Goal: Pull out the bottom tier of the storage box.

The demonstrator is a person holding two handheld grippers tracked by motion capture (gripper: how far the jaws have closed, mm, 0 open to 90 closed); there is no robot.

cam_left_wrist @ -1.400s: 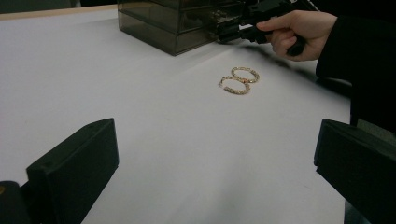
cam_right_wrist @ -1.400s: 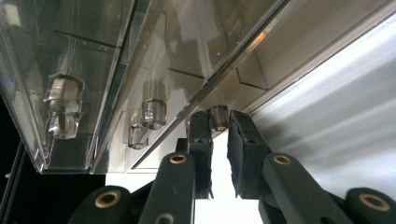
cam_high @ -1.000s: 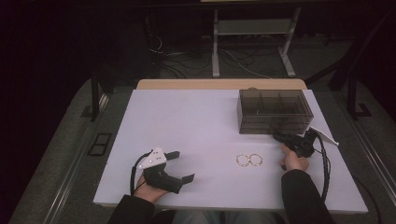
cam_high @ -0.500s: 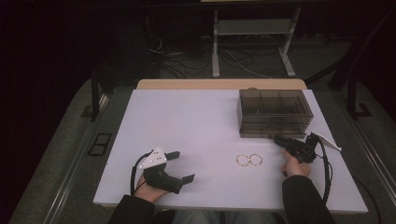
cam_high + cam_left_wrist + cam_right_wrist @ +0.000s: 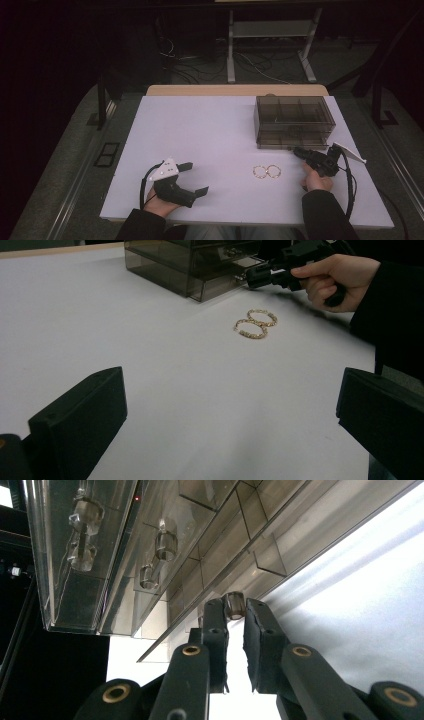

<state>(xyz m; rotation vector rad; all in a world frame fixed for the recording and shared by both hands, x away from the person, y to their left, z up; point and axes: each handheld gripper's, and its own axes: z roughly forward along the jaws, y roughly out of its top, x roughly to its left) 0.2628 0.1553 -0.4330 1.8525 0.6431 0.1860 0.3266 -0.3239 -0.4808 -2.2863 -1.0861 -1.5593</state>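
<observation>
Over the last second the right tool (image 5: pixel 300 151) has moved up to the smoked drawer box (image 5: pixel 292 120) at the worktop's (image 5: pixel 210 125) far right, jaws now clamped on the bottom drawer's knob (image 5: pixel 233 605). Judged ready to pull. Two gold hoops (image 5: pixel 266 172) lie just in front of the box; left tool (image 5: pixel 192 177) rests apart, empty.

I saw a white tabletop (image 5: pixel 210 130) with a tan wood edge (image 5: pixel 235 90) along its far side. Two gold hoop earrings (image 5: pixel 266 171) lay flat mid-board, touching each other. Behind the tabletop: dark floor, loose cables (image 5: pixel 260 70), a grey metal stand (image 5: pixel 272 30), and a black floor outlet plate (image 5: pixel 106 153) at left.
</observation>
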